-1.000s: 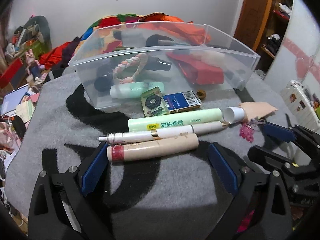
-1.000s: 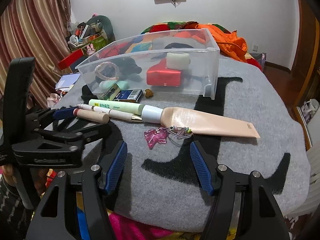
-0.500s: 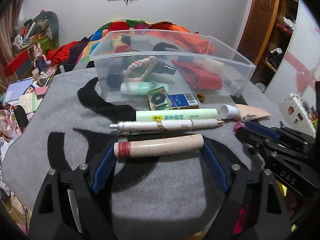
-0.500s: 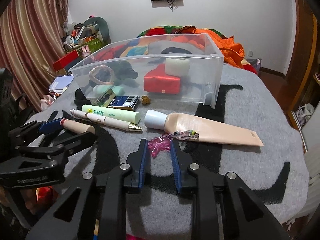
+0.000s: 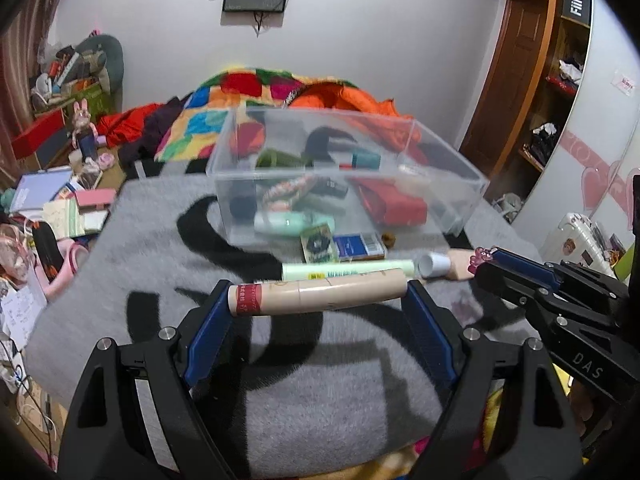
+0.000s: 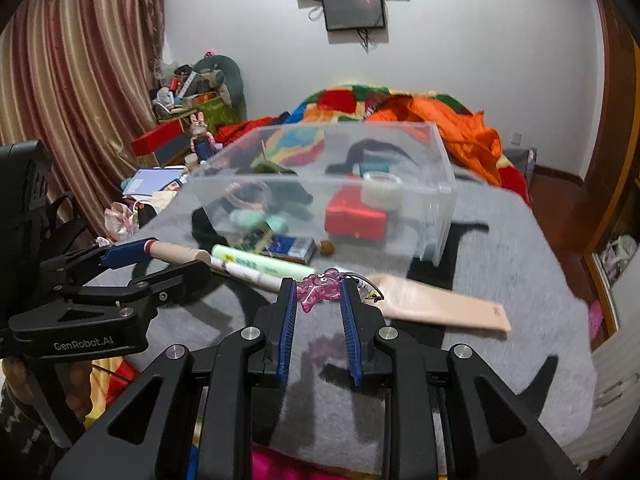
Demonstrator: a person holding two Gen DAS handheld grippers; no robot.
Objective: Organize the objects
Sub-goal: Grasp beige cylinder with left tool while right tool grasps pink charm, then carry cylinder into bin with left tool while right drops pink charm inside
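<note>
Beige tube (image 5: 318, 294) lies crosswise, held by its ends in our left jaws, while our right jaws pinch the pink charm (image 6: 318, 289), clear bin (image 5: 448, 160) straight ahead.

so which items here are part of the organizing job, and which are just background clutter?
In play: beige tube in left gripper; pink charm in right gripper; clear bin; green tube; blue box.

Lying about: colourful quilt, books, wall screen.

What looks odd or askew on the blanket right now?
Left claw holds the beige tube end to end, not across its body. The squeeze tube still lies outside the clear bin.
</note>
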